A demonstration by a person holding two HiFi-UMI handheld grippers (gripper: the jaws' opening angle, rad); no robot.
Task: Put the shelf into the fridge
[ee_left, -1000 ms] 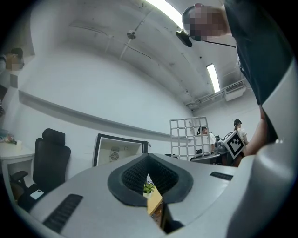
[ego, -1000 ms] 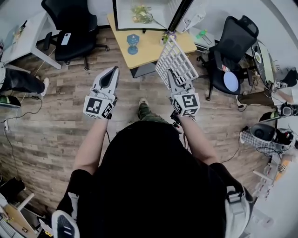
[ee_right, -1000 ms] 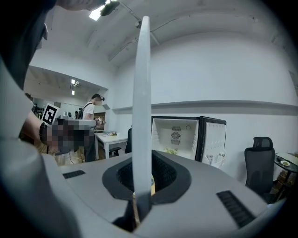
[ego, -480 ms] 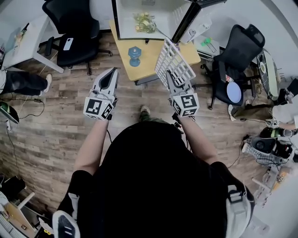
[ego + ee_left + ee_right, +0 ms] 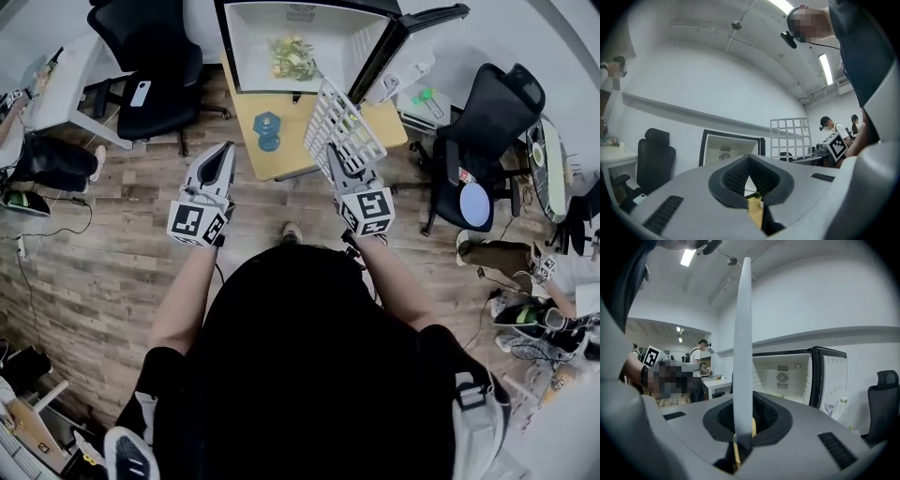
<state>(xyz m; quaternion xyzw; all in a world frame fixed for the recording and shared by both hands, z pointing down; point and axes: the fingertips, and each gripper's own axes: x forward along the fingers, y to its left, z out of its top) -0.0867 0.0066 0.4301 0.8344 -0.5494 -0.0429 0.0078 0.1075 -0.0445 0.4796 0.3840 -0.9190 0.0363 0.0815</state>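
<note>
A white wire grid shelf (image 5: 342,127) stands upright in my right gripper (image 5: 336,161), which is shut on its lower edge. In the right gripper view the shelf (image 5: 743,343) shows edge-on as a thin white bar rising from the closed jaws of my right gripper (image 5: 742,437). The small fridge (image 5: 291,42) stands ahead on a yellow table (image 5: 291,155), its door (image 5: 398,42) swung open to the right, with greens (image 5: 292,58) inside. My left gripper (image 5: 217,161) hovers left of the shelf, shut and empty. The left gripper view shows its tips (image 5: 750,160) meeting, with the fridge (image 5: 731,147) and the shelf (image 5: 790,136) beyond.
A blue object (image 5: 267,127) sits on the table in front of the fridge. Black office chairs stand at the left (image 5: 150,56) and the right (image 5: 483,112). A white desk (image 5: 56,80) is at far left. People stand in the background (image 5: 829,129).
The fridge and table have slid lower and further into the head view as I moved closer. Both grippers keep their pose, with the shelf still held upright.
</note>
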